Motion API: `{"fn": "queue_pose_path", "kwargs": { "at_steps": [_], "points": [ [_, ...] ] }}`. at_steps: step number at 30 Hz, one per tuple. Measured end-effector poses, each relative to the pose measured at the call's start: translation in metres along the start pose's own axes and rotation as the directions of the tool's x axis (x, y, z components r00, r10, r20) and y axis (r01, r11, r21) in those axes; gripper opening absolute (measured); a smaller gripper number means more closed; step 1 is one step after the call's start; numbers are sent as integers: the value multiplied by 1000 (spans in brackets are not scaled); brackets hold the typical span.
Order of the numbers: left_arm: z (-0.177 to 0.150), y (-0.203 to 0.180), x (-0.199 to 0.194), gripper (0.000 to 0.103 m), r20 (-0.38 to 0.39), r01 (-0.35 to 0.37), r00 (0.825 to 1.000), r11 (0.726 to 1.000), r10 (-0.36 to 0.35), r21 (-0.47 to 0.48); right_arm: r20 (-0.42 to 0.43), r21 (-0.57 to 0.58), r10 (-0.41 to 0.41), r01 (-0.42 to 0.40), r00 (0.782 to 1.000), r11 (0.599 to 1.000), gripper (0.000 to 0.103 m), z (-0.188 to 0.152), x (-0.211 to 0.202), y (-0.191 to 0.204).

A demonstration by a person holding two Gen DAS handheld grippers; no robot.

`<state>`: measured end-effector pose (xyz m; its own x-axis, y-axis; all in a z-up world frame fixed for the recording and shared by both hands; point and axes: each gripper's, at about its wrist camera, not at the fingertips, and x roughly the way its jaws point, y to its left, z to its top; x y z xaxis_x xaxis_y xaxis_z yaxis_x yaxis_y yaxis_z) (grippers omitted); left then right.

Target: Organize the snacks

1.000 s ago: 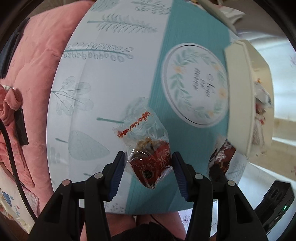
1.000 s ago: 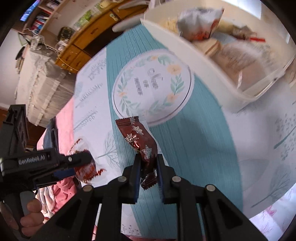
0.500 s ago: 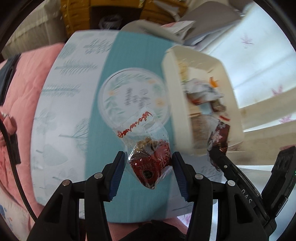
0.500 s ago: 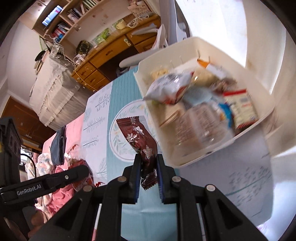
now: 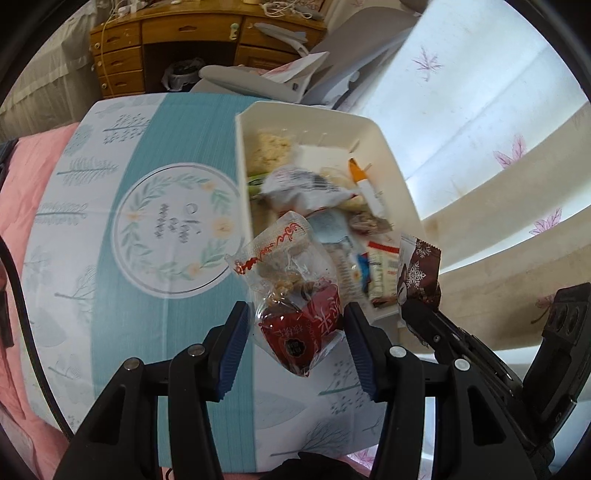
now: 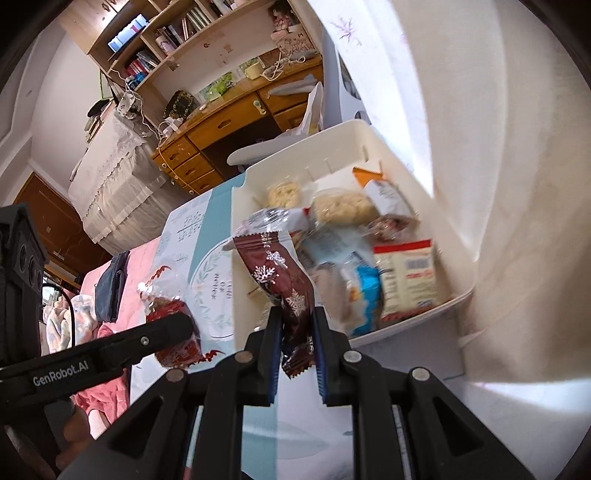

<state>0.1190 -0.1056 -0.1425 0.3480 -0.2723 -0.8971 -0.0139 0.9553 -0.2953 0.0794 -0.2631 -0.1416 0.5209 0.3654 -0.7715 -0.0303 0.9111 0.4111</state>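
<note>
On the bed, a flat box (image 5: 173, 206) with a teal band and a leaf wreath is laid over a pink blanket (image 5: 22, 192); no tabletop is seen under it. At its far right side a white bin (image 5: 402, 192) is set, and it is already filled with many small snack packets. Beyond it a wooden desk (image 5: 177, 33) with drawers is seen.

Above the near edge of the bin, the left hand-held gripper (image 5: 295, 332) is clamped on a clear bag (image 5: 291, 291), which has a red printed lower part and nuts or a similar filling inside. The bag is held at its thick lower half, and its sealed top stands free above the jaws.

Just beside it, the right hand-held gripper (image 6: 297, 332) is closed on a brown wrapper (image 6: 284, 280) with white snowflakes. It is pinched near its lower end, and the longer part leans up over the near wall of the bin.

Both packets are judged to be light, soft and a little slippery because of the foil and film. The filling is probably crushed easily, so a gentle hold on the sealed edge or the flat middle is preferred. Both are probably to be dropped into the bin.
</note>
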Motion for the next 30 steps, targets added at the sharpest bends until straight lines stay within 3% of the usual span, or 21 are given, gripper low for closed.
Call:
{"fn": "queue_pose_path", "kwargs": {
  "at_steps": [9, 14, 19, 23, 25, 30],
  "points": [
    [20, -39, 25, 52, 39, -3, 999, 999, 2, 32, 49, -62, 4, -1, 999, 998, 16, 15, -4, -28],
    [28, -52, 31, 77, 67, -23, 998, 997, 18, 69, 78, -64, 13, -8, 997, 998, 18, 22, 0, -39],
    [26, -42, 30, 79, 59, -48, 997, 998, 45, 35, 60, -26, 23, -22, 998, 999, 43, 18, 3, -47],
    [17, -32, 23, 79, 51, -53, 997, 998, 52, 21, 37, -2, 23, -23, 999, 1000, 47, 12, 3, -45],
    [12, -27, 18, 79, 53, -53, 997, 998, 52, 18, 26, 9, 22, -22, 999, 1000, 56, 8, 4, -43],
    [-7, -8, -5, 79, 66, -44, 997, 999, 42, 19, 14, 26, 16, -17, 1000, 1000, 60, -5, -2, -28]
  ]
}}
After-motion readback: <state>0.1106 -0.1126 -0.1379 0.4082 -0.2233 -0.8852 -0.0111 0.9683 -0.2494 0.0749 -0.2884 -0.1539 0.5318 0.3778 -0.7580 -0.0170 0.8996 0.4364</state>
